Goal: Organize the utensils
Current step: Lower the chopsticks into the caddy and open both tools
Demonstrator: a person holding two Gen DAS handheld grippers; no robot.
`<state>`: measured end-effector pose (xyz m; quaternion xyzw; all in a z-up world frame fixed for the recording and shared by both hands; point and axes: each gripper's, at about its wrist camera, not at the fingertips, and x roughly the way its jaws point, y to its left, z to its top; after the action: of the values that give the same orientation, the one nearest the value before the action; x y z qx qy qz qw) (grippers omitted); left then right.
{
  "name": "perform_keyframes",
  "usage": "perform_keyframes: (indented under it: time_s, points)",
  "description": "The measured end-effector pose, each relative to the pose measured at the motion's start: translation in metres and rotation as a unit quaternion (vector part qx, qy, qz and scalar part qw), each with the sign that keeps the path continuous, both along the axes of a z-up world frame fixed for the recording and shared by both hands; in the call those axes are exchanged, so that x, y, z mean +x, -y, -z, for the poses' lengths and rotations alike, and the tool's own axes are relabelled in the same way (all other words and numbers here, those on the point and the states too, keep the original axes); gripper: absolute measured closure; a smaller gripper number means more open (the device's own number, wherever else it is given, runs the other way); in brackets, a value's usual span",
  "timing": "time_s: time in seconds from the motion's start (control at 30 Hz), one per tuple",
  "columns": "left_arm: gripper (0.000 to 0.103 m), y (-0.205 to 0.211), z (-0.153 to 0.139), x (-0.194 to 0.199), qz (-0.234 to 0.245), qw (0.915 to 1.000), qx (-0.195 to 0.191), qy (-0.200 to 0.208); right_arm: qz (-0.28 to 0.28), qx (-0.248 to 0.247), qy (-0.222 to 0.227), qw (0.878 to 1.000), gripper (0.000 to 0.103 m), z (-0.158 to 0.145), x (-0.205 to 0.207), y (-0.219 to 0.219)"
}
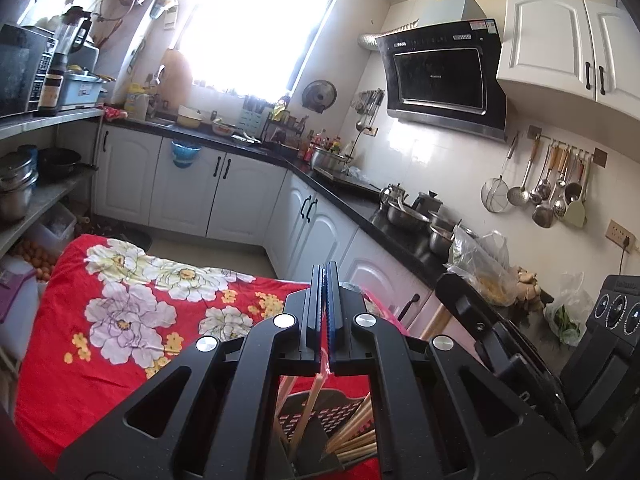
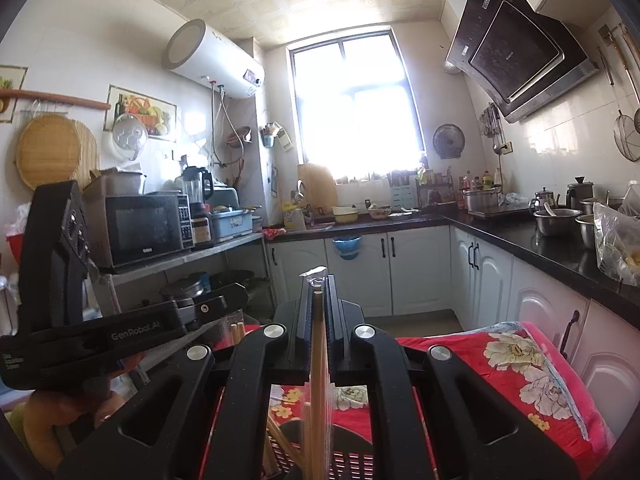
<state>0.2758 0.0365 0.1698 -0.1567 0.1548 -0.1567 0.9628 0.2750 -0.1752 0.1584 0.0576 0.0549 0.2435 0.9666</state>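
Observation:
My right gripper [image 2: 319,280] is shut on a pair of wooden chopsticks [image 2: 318,360] in a clear plastic wrapper, whose crumpled top [image 2: 315,274] pokes out past the fingertips. My left gripper [image 1: 325,268] is shut, and a thin bit of clear plastic wrapper [image 1: 326,368] shows at the base of its jaws. Under both grippers sits a black slotted utensil holder [image 1: 320,412] with several wooden chopsticks [image 1: 356,436] standing in it. The right wrist view shows the left gripper [image 2: 236,296] from the side, close on the left, with the holder [image 2: 352,460] below.
The holder stands on a table with a red floral cloth [image 1: 120,320]. On the right, a black counter [image 1: 400,236] carries steel bowls and plastic bags. To the left is a shelf with a microwave [image 2: 144,228]. A hand [image 2: 60,412] holds the left gripper.

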Motion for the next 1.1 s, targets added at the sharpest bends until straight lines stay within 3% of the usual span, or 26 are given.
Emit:
perform_keyframes:
  time_s: [1.1]
  points:
    - [0.103, 0.004, 0.055, 0.000, 0.009, 0.9991, 0.013, -0.040, 0.011, 0.000, -0.055, 0.998, 0.097, 0.069, 0.005, 0.002]
